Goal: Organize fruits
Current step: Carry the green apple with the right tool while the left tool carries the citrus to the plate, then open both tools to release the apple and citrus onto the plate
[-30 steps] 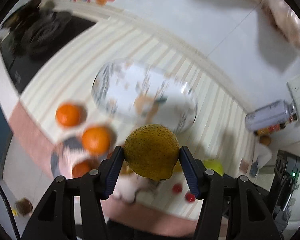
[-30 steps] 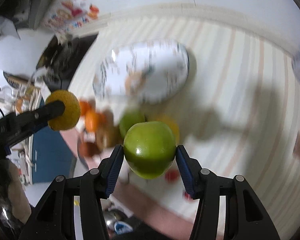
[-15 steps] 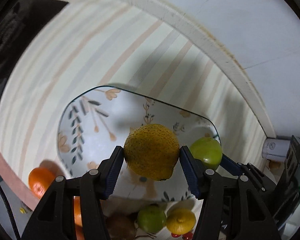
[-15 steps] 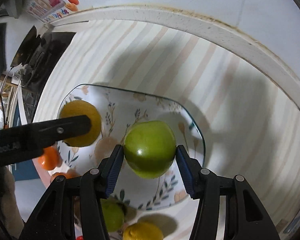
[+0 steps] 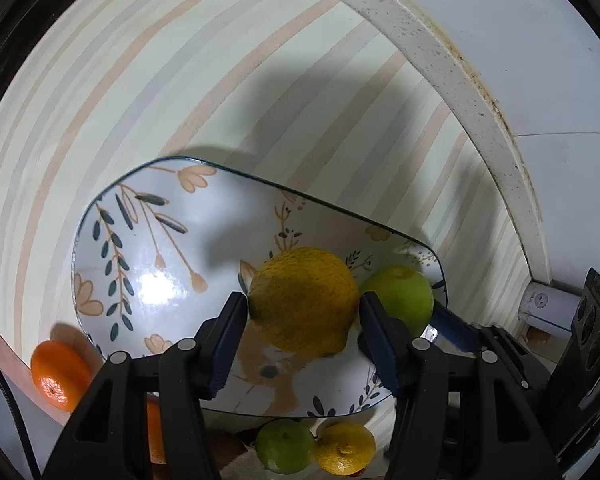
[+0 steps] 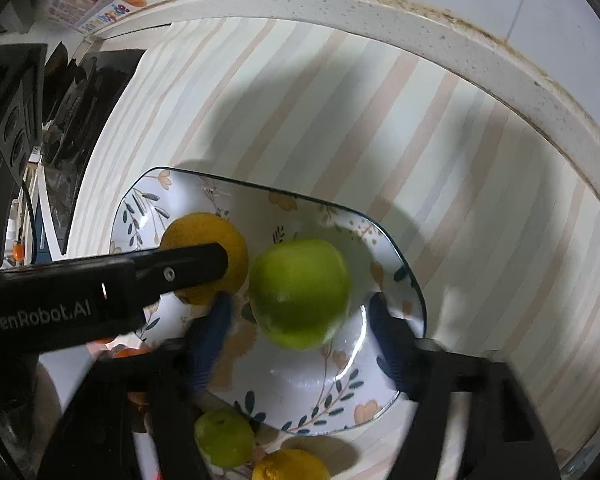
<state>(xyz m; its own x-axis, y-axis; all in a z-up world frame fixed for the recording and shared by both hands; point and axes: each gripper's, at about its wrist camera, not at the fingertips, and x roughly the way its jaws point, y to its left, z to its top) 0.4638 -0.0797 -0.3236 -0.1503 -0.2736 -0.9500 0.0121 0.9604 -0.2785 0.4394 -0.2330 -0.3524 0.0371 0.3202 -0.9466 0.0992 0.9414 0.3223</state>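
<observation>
A white oval ceramic dish with painted leaves and peach flowers (image 5: 148, 240) sits on the striped cream, peach and grey tabletop (image 5: 148, 80), whose far edge is a speckled white raised border (image 5: 452, 60) against the wall. Near the dish's front rim lie a small green lime (image 5: 284, 446) and a small yellow citrus fruit (image 5: 345, 448), touching each other; a round orange tangerine (image 5: 60, 374) rests on the tabletop just beside the dish's near left rim. A dark stove area (image 6: 80, 92) lies far left in the right wrist view. The left gripper (image 5: 302, 312) pinches a rough-skinned yellow-orange citrus fruit (image 5: 304, 300) between its blue pads, directly over the dish interior; the fruit is nearly round, with no clear long axis. The right gripper (image 6: 298, 332) is spread, its blue pads standing clear on both sides of a smooth green apple (image 6: 300, 292), which lies in the right half of the dish between the pads. The apple's stem dimple faces up and far in the left wrist view. The two fruits sit just beside each other, the left gripper's black finger (image 6: 180, 268) crossing in front of the yellow one.
</observation>
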